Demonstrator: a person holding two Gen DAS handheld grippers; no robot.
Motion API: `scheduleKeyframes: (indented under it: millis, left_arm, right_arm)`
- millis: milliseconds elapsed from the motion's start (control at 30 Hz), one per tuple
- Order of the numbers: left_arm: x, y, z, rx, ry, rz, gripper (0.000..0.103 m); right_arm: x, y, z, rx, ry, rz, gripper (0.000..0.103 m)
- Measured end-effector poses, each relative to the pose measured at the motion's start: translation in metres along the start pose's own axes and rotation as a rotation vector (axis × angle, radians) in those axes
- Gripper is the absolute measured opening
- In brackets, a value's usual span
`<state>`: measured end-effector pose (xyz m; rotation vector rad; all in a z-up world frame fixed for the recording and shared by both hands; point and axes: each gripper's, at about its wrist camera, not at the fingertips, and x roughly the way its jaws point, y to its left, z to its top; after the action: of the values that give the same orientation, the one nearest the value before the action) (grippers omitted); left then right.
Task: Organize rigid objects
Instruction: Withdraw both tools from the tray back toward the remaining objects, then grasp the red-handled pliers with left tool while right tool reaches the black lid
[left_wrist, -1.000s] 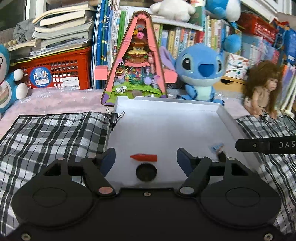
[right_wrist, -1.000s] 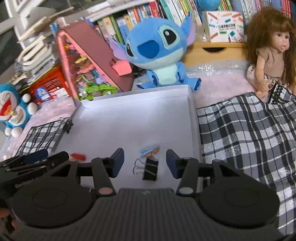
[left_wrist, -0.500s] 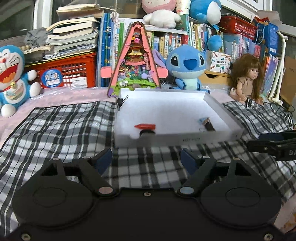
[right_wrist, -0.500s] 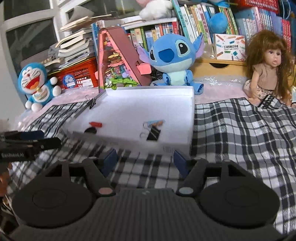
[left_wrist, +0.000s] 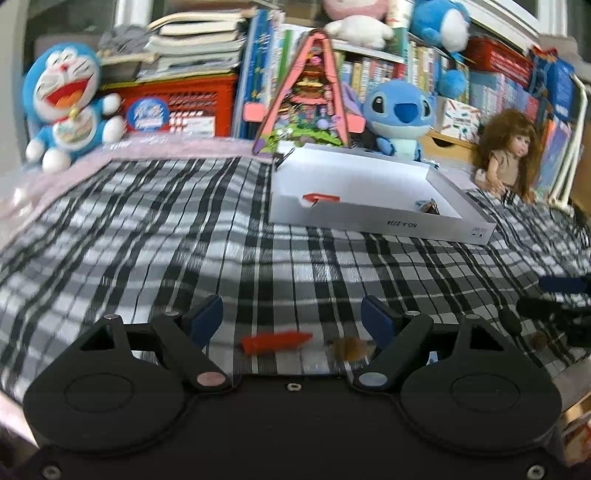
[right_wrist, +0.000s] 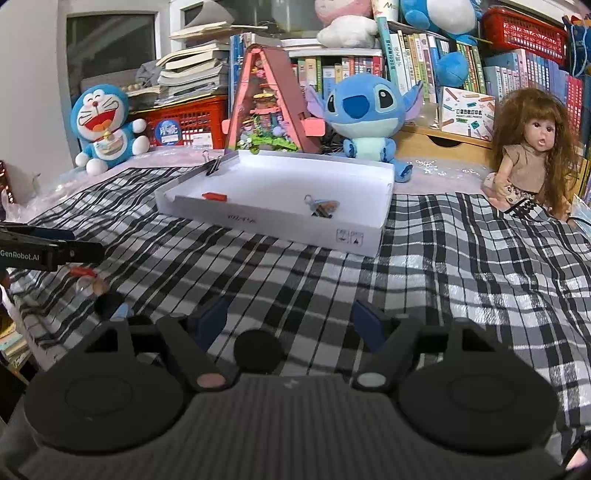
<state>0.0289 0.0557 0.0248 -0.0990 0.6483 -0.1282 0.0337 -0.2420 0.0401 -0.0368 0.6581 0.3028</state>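
- Tool in the left hand (left_wrist: 291, 319): jaws spread wide with nothing pinched, low over the checked cloth (left_wrist: 184, 229) that covers the bench.
- Between those fingers on the cloth lies a red piece (left_wrist: 275, 340), with a small brown piece (left_wrist: 351, 349) just beside the right-hand finger; neither finger touches them.
- Tool in the right hand (right_wrist: 290, 319): jaws opening, nothing gripped; a black round disc (right_wrist: 258, 349) lies on the cloth between the fingers, apart from both.
- At the left edge of the right wrist view, the other tool's dark fingers jut in, with the red piece, a clear roundish piece (right_wrist: 85, 286) and the brown piece below them.
- Farther out, the white shallow box (right_wrist: 295, 230) sits on the cloth, well apart from both tools.
- Inside it: a second red piece (right_wrist: 214, 195) near its left side, and a black binder clip with a light-blue bit (right_wrist: 321, 206) toward its right side.
- Another black clip (right_wrist: 212, 166) grips the box's far left rim.
- Behind the box stand a pink triangular toy house (right_wrist: 267, 107), a blue plush with big ears (right_wrist: 364, 114), a blue-and-white cat plush (right_wrist: 105, 125) at left and a doll (right_wrist: 528, 155) at right, before shelves of books (right_wrist: 406, 70).
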Motion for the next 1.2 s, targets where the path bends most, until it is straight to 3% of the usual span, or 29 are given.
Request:
scheduleKeyframes:
  millis: [167,367,467,567,667,733,767,800,867,933,1000,1200]
  left_arm:
    - [0.0,0.003,-0.007,-0.036,0.002,0.014,0.08]
    - [0.004,0.004,-0.011,-0.092,0.011,0.026,0.066]
    - [0.004,0.003,-0.01,-0.102,0.002,0.038,0.061]
    - [0.008,0.0,-0.01,-0.104,0.009,0.053,0.057]
    - [0.011,0.0,-0.011,-0.106,0.016,0.065,0.041]
    - [0.011,-0.001,-0.012,-0.101,0.011,0.064,0.041]
    - [0.01,-0.002,-0.013,-0.095,0.009,0.065,0.041]
    - [0.01,-0.004,-0.014,-0.089,0.005,0.066,0.028]
    - [0.01,-0.006,-0.015,-0.08,0.008,0.046,0.013]
    - [0.01,-0.008,-0.015,-0.082,0.012,0.042,0.013]
    - [0.01,-0.01,-0.014,-0.071,0.008,0.044,0.012]
    - [0.008,-0.013,-0.014,-0.05,-0.001,0.032,0.014]
  right_arm:
    - [0.001,0.008,-0.01,-0.022,-0.001,-0.006,0.084]
    - [0.001,0.016,-0.018,-0.044,-0.004,-0.022,0.084]
    - [0.002,0.019,-0.021,-0.032,-0.014,-0.075,0.084]
    - [0.003,0.019,-0.024,-0.014,-0.017,-0.081,0.084]
    - [0.005,0.018,-0.024,0.002,-0.012,-0.076,0.084]
    - [0.005,0.017,-0.024,0.009,-0.009,-0.058,0.084]
    - [0.005,0.018,-0.024,0.006,-0.006,-0.046,0.083]
    - [0.004,0.02,-0.024,-0.001,-0.004,-0.032,0.08]
    - [0.005,0.024,-0.024,-0.019,0.006,-0.012,0.07]
    - [0.006,0.028,-0.025,-0.023,0.024,0.007,0.047]
    - [0.006,0.03,-0.024,-0.011,0.03,0.015,0.036]
    - [0.004,0.032,-0.02,-0.01,0.013,0.015,0.036]
